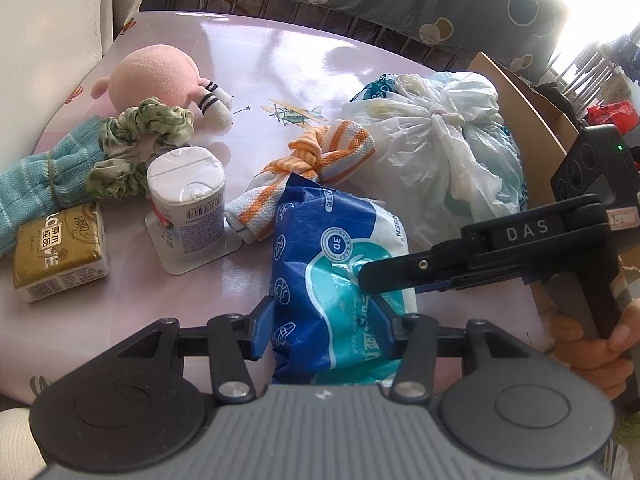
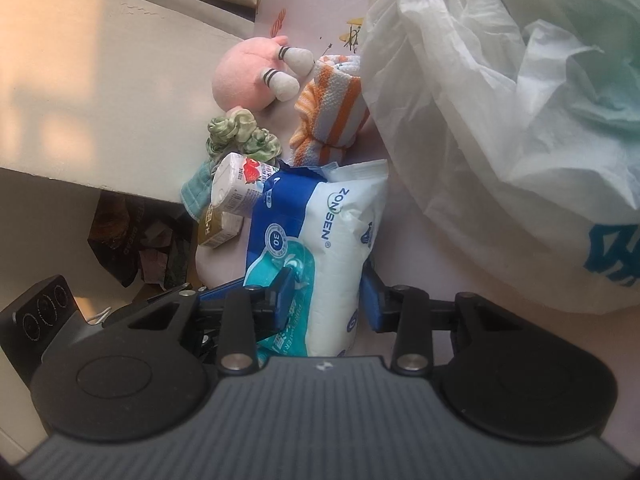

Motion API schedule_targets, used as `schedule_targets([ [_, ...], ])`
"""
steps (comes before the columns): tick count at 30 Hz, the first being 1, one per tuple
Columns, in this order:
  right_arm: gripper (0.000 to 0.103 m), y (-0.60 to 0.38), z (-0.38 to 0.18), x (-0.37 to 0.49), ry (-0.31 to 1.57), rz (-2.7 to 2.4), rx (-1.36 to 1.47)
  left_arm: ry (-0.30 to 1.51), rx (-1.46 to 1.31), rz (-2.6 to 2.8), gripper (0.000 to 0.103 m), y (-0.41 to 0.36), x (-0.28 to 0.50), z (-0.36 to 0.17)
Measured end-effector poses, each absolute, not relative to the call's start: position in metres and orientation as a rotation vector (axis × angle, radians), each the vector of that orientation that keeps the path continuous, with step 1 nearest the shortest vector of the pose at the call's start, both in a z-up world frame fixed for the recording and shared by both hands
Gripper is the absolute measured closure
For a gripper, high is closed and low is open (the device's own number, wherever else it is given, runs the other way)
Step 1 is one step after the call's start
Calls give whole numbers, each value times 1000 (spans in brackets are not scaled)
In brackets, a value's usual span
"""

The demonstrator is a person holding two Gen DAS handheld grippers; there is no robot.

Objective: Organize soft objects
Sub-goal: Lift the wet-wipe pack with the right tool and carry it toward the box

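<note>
Wet-wipes pack (image 1: 332, 264) is lying on the desk (image 1: 248, 52), long axis running straight away from the left hand-held gripper (image 1: 326, 322), which is straddling its near end half open, pads beside the sides, grip uncertain. Right hand-held gripper (image 2: 329, 300) is crossing in from the right, narrower, left pad touching, right pad standing just clear. Striped cloth (image 1: 312, 168) and tied plastic bag (image 1: 436, 148) are sitting just beyond.
</note>
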State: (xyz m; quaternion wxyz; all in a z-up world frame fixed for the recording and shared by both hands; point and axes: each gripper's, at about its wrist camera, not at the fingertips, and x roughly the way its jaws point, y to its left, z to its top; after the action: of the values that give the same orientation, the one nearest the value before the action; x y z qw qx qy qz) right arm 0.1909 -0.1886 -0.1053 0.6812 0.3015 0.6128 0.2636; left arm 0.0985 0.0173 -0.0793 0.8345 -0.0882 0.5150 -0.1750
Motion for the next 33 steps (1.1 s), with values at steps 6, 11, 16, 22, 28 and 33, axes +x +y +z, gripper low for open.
schedule_targets([
  [6,70,-185,-102,188,1352,596,689,1110,-240,-369,46,20,100,-79],
  [11,71,-183,-94,187,1335,616,714,1101,-275,-361,47,27,93,-69],
  [16,71,-176,-74,187,1305,653,714,1046,-282,-341,47,36,84,-46],
  [22,71,-172,-41,199,1240,700,730,959,-255,-323,48,37,84,-6],
  [28,73,-184,-1,219,1141,734,760,867,-221,-340,48,23,95,40],
  [33,73,-220,32,229,1044,725,787,811,-163,-393,48,-16,113,74],
])
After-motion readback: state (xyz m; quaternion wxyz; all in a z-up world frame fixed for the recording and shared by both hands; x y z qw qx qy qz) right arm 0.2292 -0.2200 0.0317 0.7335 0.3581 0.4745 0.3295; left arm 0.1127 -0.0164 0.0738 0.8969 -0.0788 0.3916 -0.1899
